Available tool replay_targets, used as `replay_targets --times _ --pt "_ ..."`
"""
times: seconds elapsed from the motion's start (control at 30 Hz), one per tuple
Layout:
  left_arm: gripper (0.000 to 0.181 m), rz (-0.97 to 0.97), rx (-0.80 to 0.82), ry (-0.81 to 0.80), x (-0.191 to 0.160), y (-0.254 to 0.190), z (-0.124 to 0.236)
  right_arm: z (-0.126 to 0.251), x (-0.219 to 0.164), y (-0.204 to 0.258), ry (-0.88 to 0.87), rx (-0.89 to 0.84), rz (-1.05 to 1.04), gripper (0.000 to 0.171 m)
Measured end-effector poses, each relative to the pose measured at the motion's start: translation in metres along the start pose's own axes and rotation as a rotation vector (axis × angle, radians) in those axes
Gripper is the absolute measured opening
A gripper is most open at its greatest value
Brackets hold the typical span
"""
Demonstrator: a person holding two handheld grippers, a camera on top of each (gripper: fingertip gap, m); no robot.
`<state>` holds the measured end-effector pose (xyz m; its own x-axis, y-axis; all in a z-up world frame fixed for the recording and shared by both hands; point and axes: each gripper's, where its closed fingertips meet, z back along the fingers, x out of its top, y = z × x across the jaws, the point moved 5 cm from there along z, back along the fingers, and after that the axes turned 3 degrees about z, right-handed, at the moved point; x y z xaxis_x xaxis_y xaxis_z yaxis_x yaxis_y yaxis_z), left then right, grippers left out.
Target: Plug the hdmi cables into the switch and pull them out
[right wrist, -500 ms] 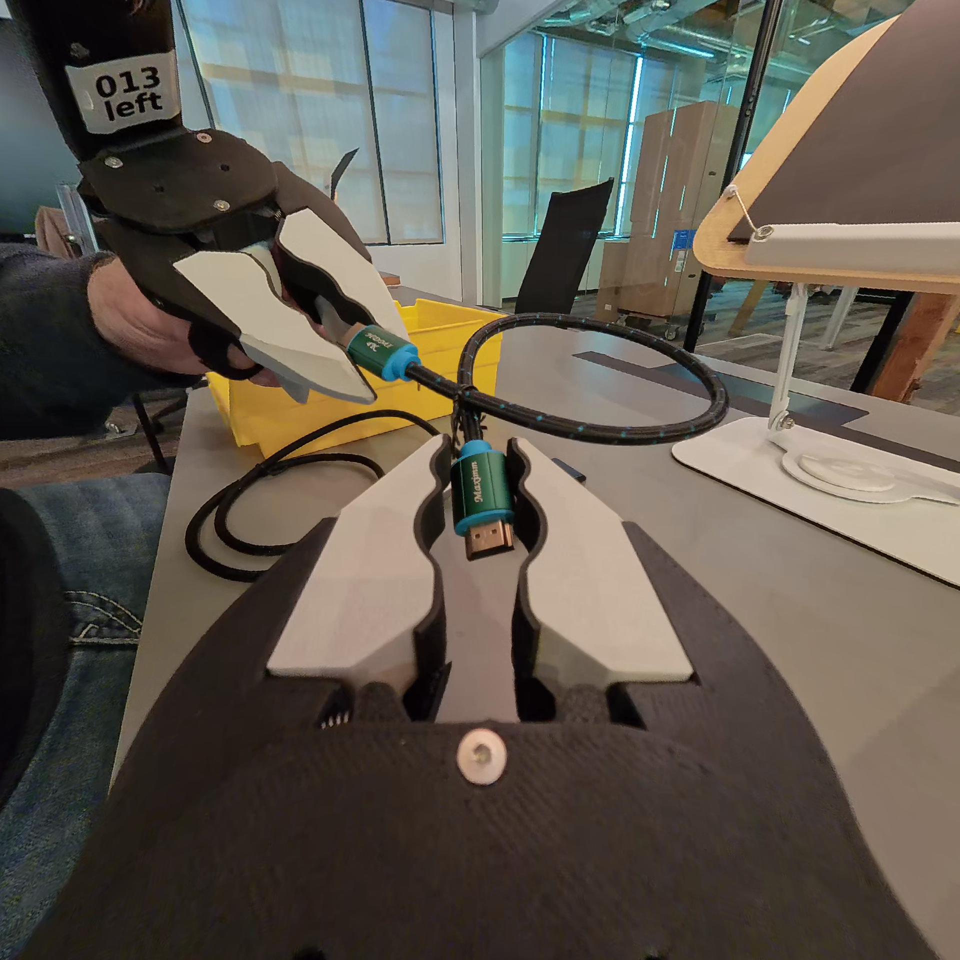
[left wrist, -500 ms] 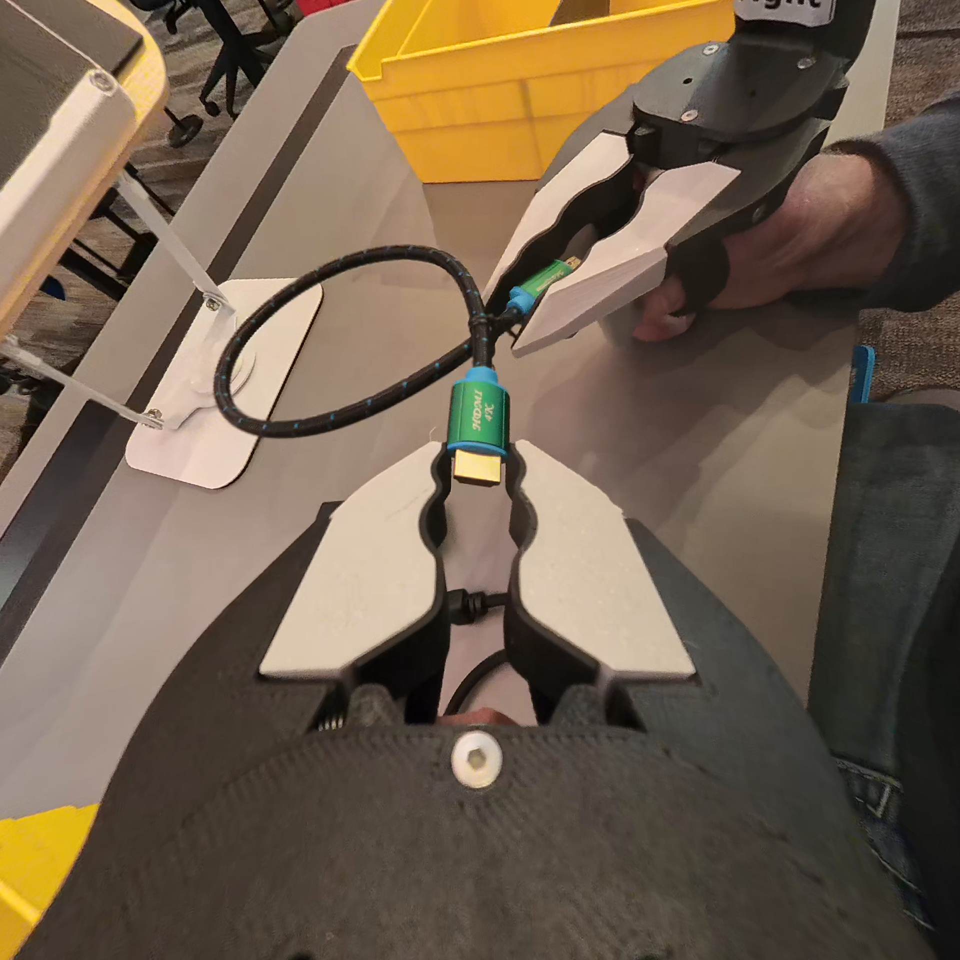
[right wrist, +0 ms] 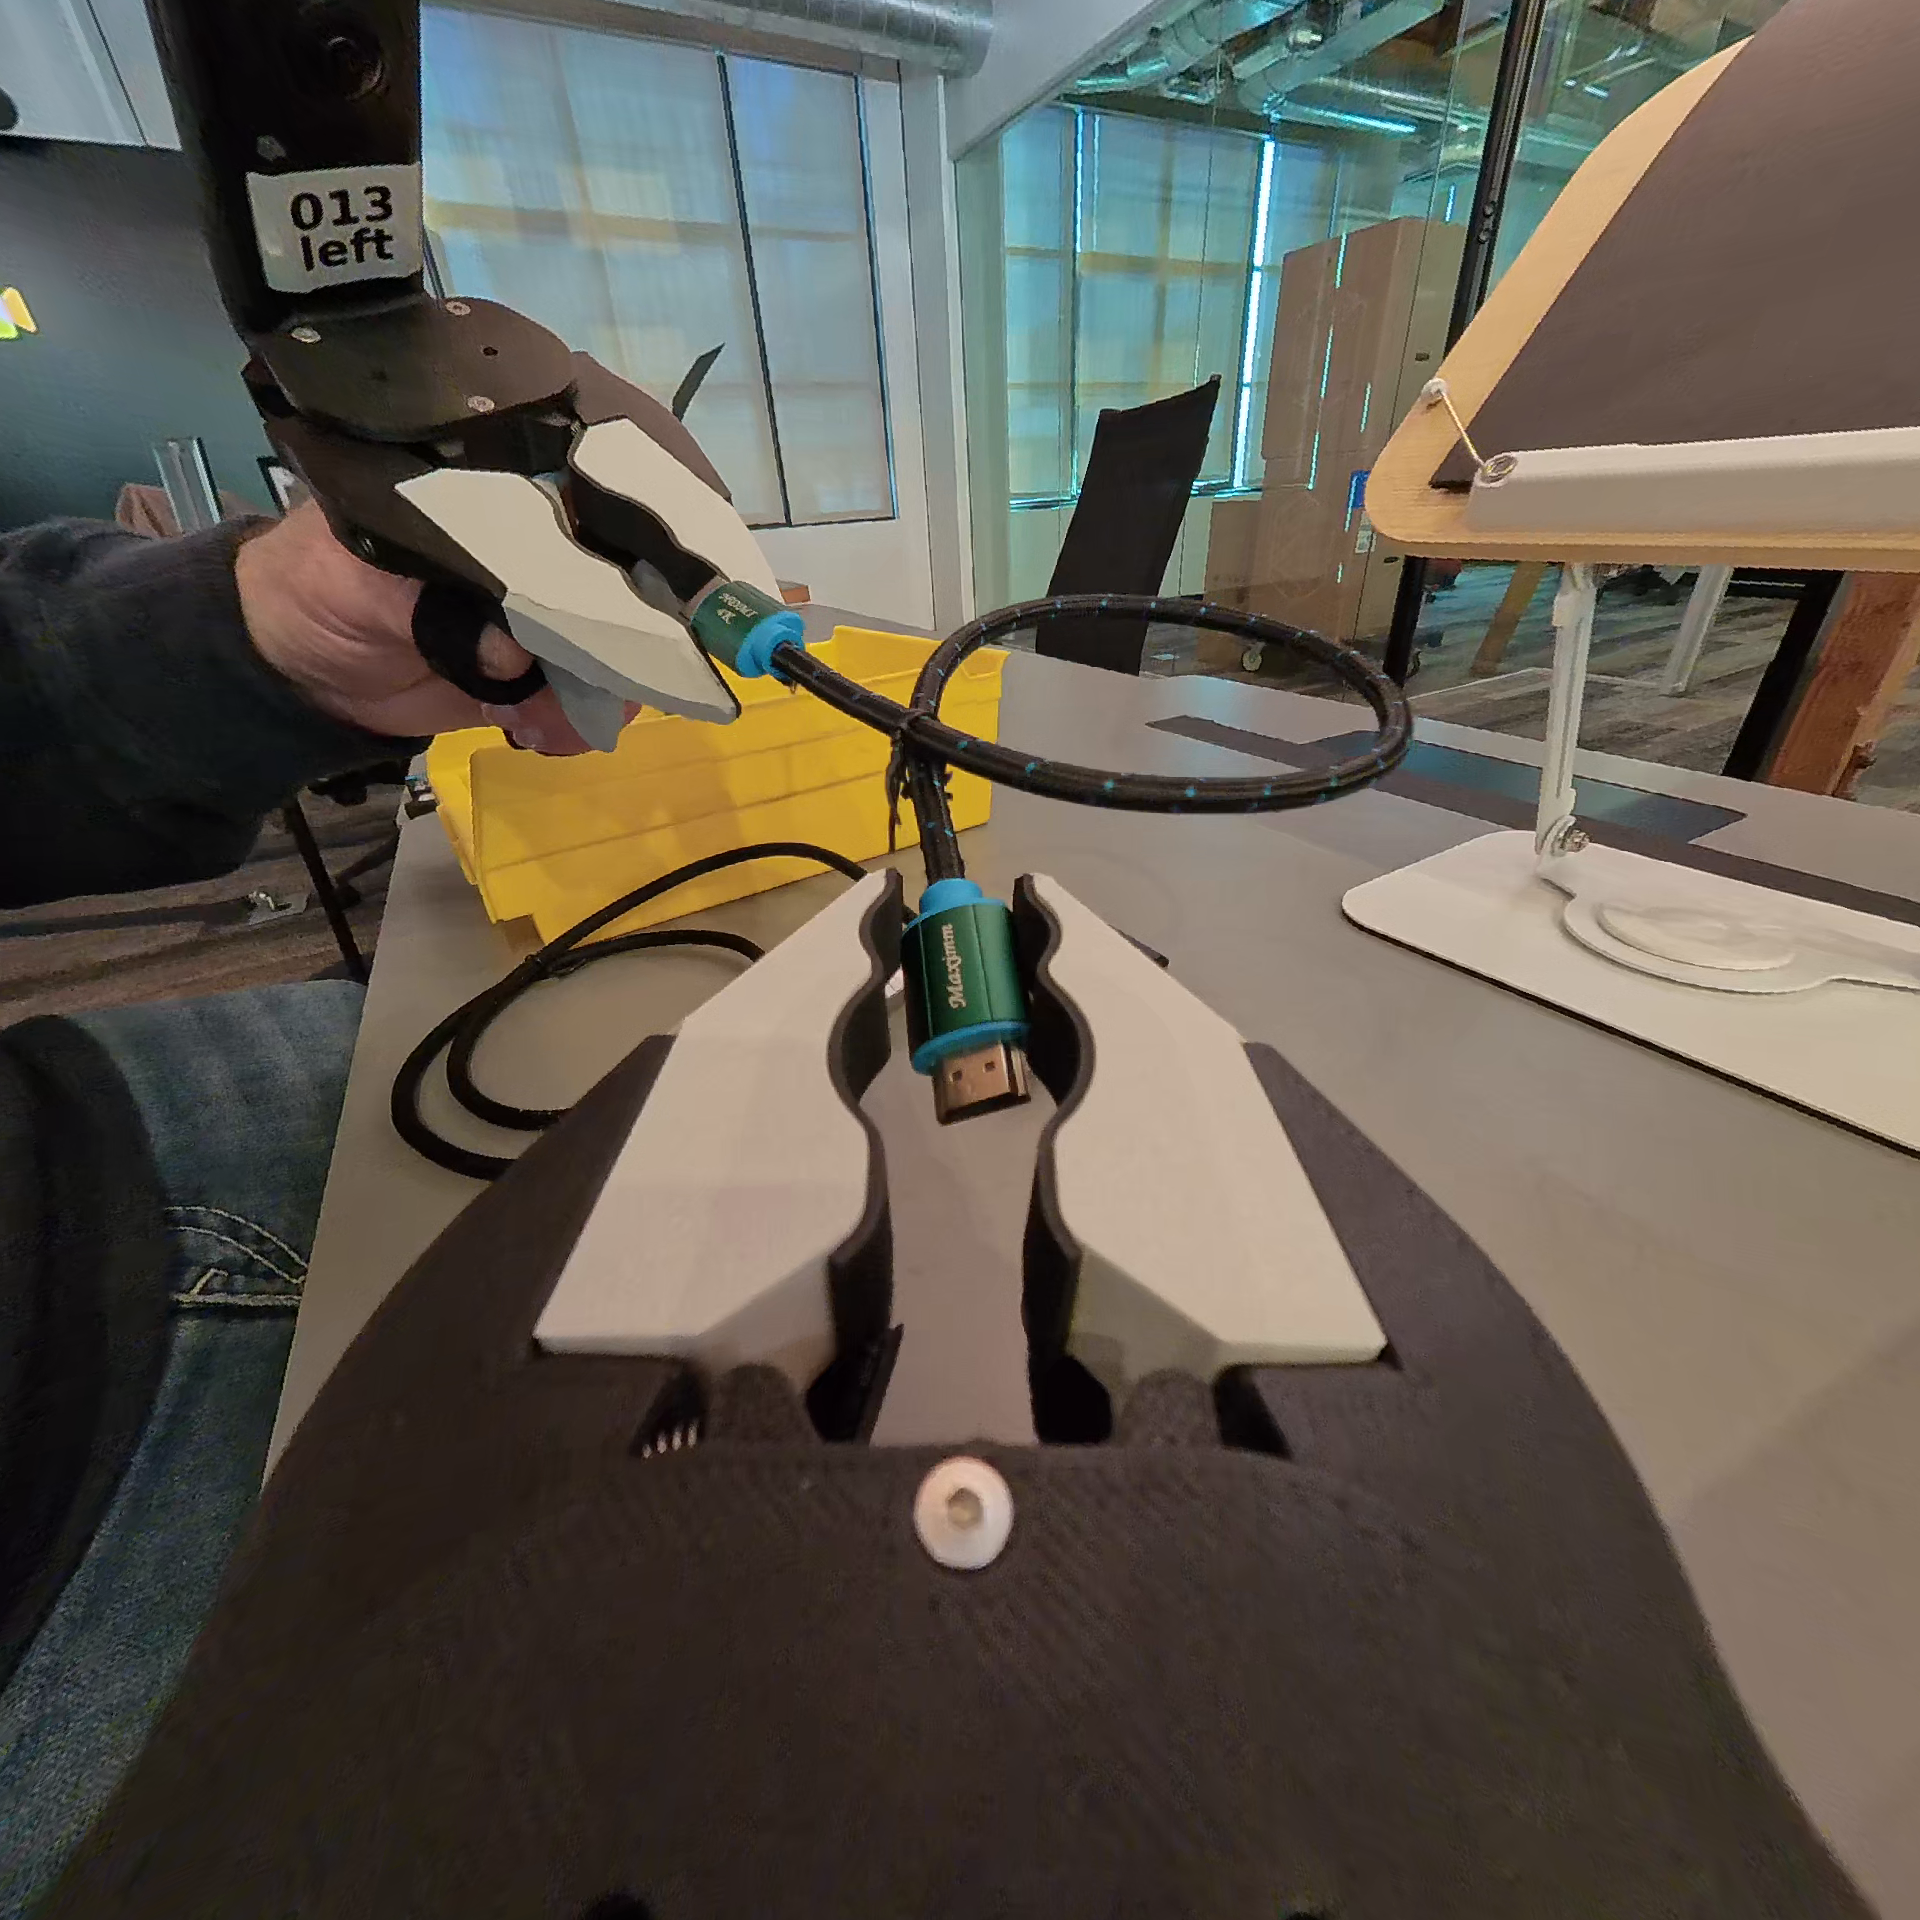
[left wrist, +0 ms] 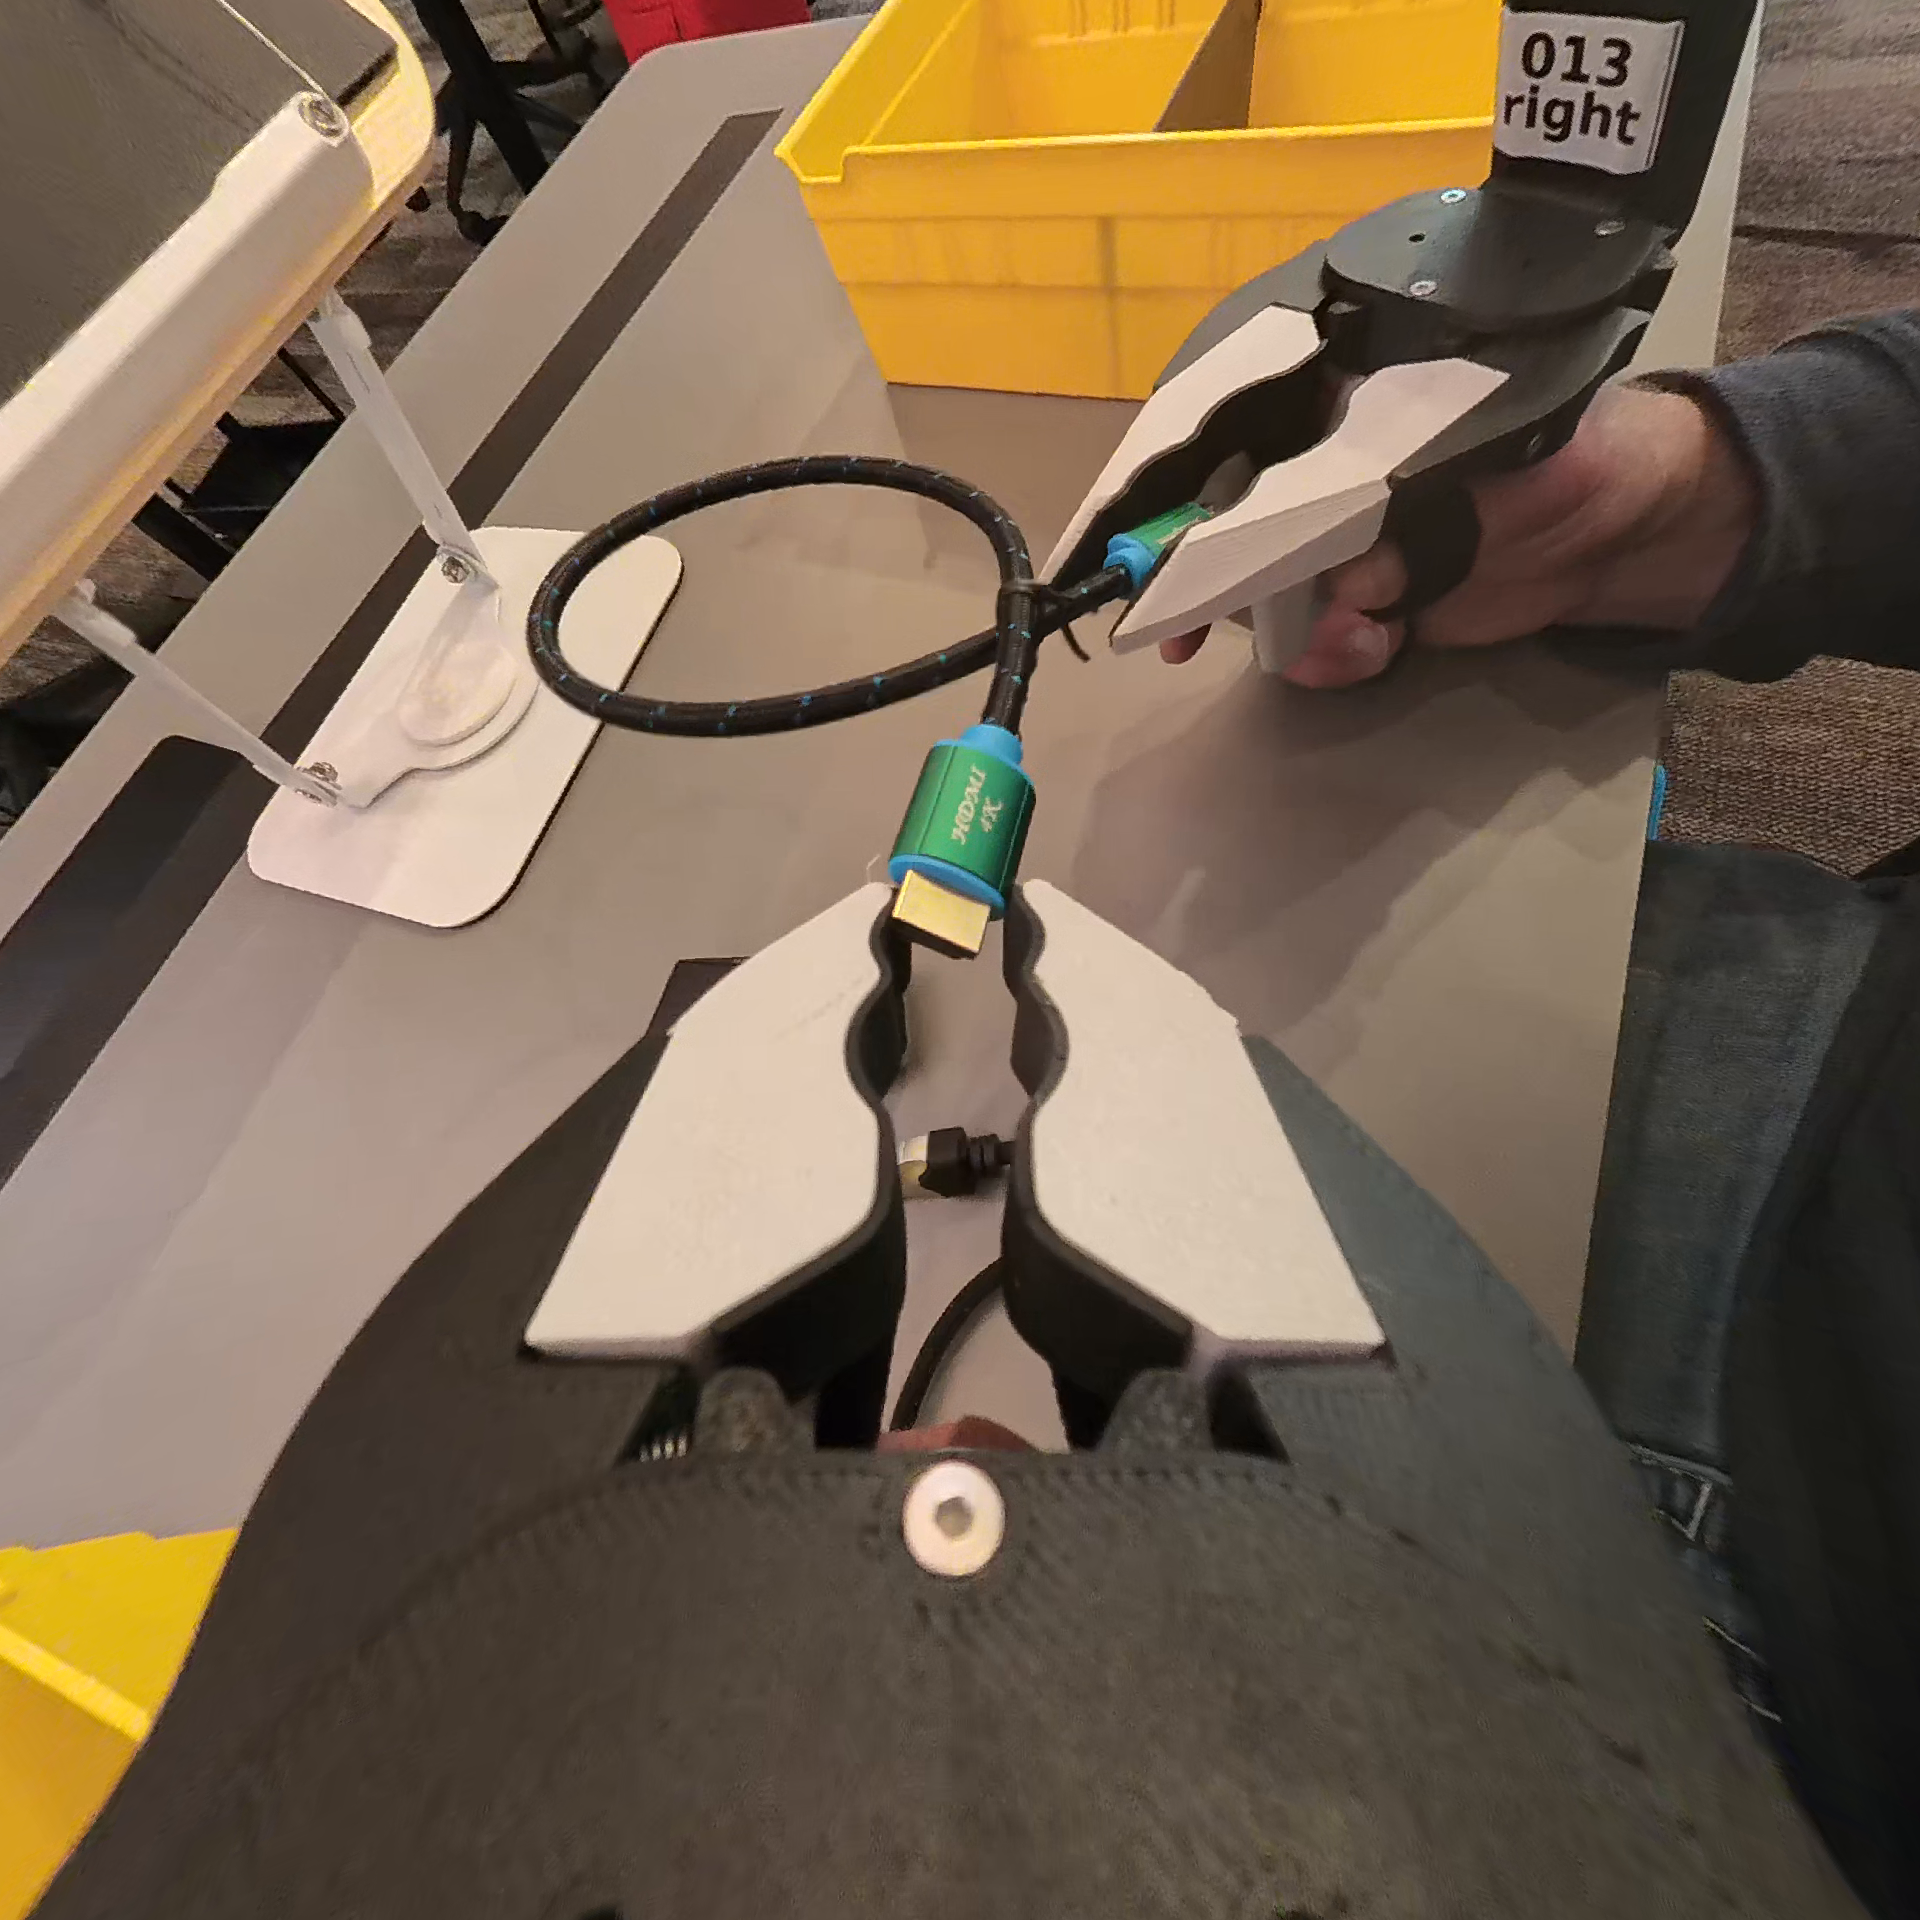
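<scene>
Both tongs, raised above the counter (left wrist: 1299, 935), face each other. Left tongs (left wrist: 951, 925) clamp one green HDMI plug (left wrist: 961, 821); right tongs (right wrist: 956, 914) clamp the other plug (right wrist: 961, 987). The braided cable (left wrist: 748, 707) loops between, near a yellow bin (left wrist: 1091, 239).

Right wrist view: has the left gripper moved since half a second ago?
Yes. The left gripper has risen slightly, its fingertips now higher against the yellow bin.

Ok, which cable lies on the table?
The plain black cable, coiled beside the yellow bin; the blue-flecked braided cable hangs between the left tool and right tool.
</scene>
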<state>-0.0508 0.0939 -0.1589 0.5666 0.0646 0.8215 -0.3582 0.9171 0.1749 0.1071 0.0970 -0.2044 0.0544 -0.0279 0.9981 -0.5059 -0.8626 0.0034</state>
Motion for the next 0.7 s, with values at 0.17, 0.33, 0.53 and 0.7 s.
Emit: replay_targets --times 0.17,0.33,0.53,0.7 --pt "0.016 0.044 -0.028 -0.043 0.003 0.011 0.015 0.004 0.002 -0.003 -0.021 0.002 -0.021 0.018" --pt "0.016 0.105 -0.075 -0.097 0.002 0.026 0.035 0.006 0.004 -0.006 -0.038 0.015 -0.047 0.018" --pt "0.016 0.130 -0.117 -0.104 -0.002 0.029 0.040 0.001 0.000 0.002 -0.003 0.059 -0.033 0.018" --pt "0.016 0.114 -0.118 -0.078 -0.004 0.023 0.031 0.002 0.000 0.005 -0.006 0.060 -0.005 0.023"
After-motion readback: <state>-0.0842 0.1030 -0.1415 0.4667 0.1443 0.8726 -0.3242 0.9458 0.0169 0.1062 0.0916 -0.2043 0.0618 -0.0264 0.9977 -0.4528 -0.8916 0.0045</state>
